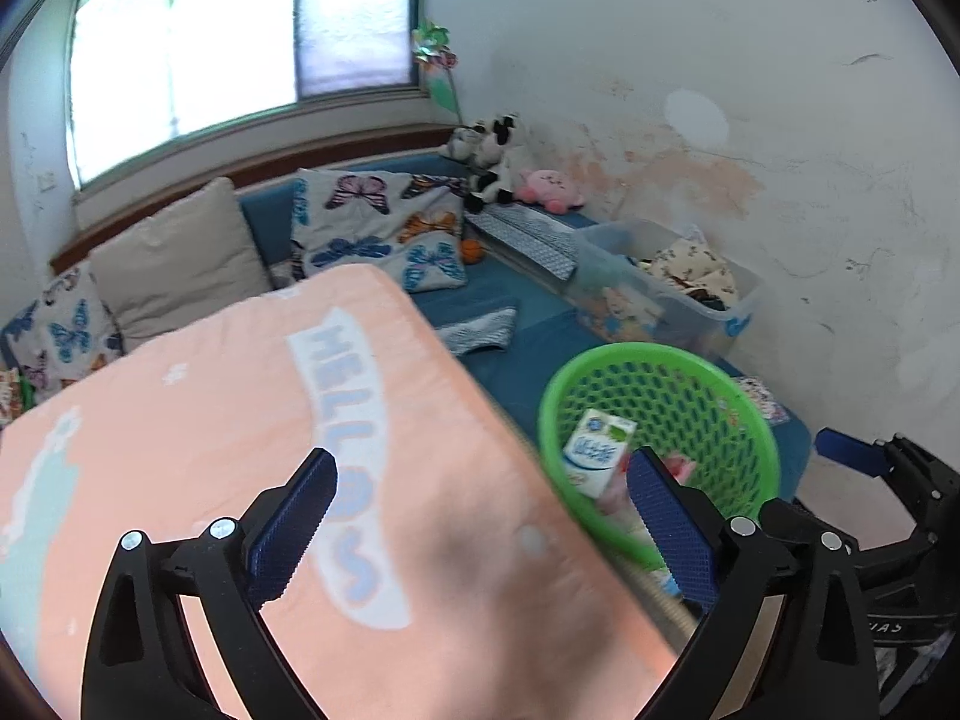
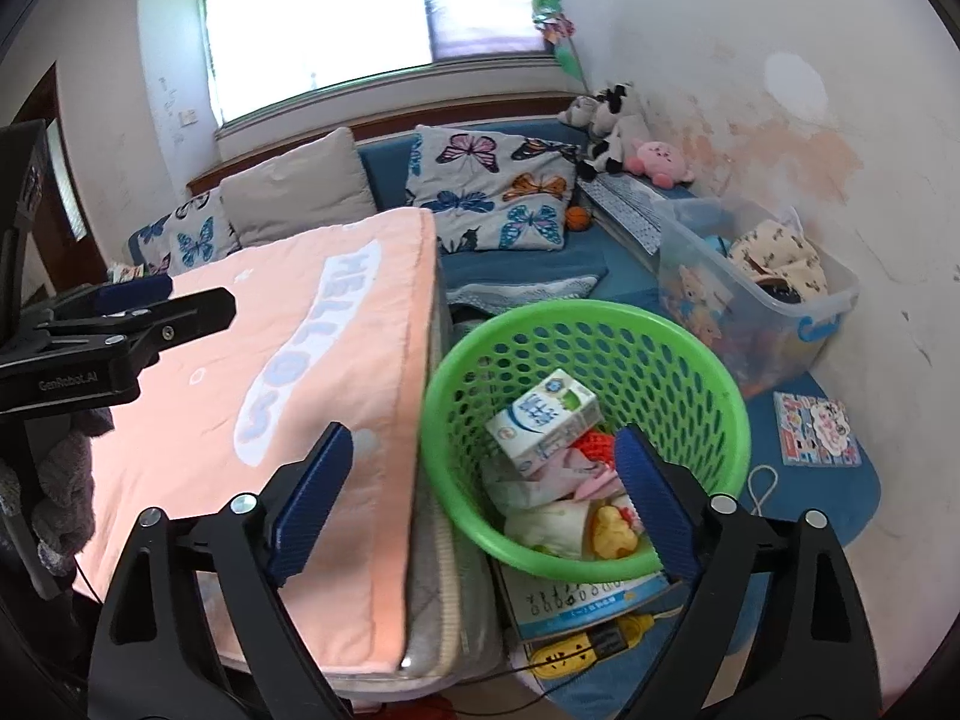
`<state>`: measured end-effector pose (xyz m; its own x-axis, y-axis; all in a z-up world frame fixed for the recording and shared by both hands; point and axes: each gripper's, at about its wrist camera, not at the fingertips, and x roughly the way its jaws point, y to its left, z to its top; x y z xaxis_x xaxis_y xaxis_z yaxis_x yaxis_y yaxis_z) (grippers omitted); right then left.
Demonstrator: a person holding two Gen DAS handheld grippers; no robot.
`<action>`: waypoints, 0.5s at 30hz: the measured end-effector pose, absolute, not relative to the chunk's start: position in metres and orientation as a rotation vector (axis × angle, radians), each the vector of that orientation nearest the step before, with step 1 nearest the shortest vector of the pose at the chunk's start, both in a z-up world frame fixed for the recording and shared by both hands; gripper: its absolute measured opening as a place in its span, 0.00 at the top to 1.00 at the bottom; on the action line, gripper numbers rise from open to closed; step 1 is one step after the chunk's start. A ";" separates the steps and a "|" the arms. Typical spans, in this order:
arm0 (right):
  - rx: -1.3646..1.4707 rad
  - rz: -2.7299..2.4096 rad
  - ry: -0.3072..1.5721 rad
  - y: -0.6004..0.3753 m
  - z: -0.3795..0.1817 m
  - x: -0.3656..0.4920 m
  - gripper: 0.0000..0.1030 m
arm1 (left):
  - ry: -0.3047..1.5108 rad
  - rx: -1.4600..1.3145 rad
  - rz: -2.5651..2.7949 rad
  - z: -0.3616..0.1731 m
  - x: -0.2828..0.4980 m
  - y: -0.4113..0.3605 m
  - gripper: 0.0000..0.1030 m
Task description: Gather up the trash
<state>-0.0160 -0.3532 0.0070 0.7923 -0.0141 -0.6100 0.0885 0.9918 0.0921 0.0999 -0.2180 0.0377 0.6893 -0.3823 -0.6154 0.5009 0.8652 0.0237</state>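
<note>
A green mesh basket stands on the floor beside the bed and holds a white milk carton, crumpled wrappers and other trash. It also shows in the left wrist view, with the carton inside. My right gripper is open and empty, above the basket's near rim and the bed edge. My left gripper is open and empty over the peach "HELLO" blanket. The left gripper also shows from the side in the right wrist view.
A peach blanket covers the mattress. Butterfly pillows and plush toys lie on the blue bench. A clear storage bin stands by the wall. A booklet, a paper pad and a yellow object lie on the floor.
</note>
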 end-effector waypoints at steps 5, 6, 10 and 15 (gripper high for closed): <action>0.085 -0.021 0.654 -0.330 0.010 -0.015 0.12 | 0.611 0.203 -0.449 0.040 0.090 -0.188 0.08; 0.075 -0.017 0.654 -0.325 0.011 -0.015 0.11 | 0.609 0.204 -0.443 0.039 0.088 -0.182 0.08; 0.061 -0.007 0.660 -0.311 0.012 -0.016 0.08 | 0.617 0.186 -0.402 0.037 0.086 -0.160 0.08; 0.074 0.002 0.658 -0.301 0.013 -0.017 0.06 | 0.619 0.151 -0.352 0.034 0.084 -0.134 0.08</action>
<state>-0.0169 -0.3011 0.0128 0.7911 0.0248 -0.6112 0.0220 0.9974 0.0690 0.0841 -0.1336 0.0345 0.7576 -0.2767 -0.5912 0.3660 0.9300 0.0338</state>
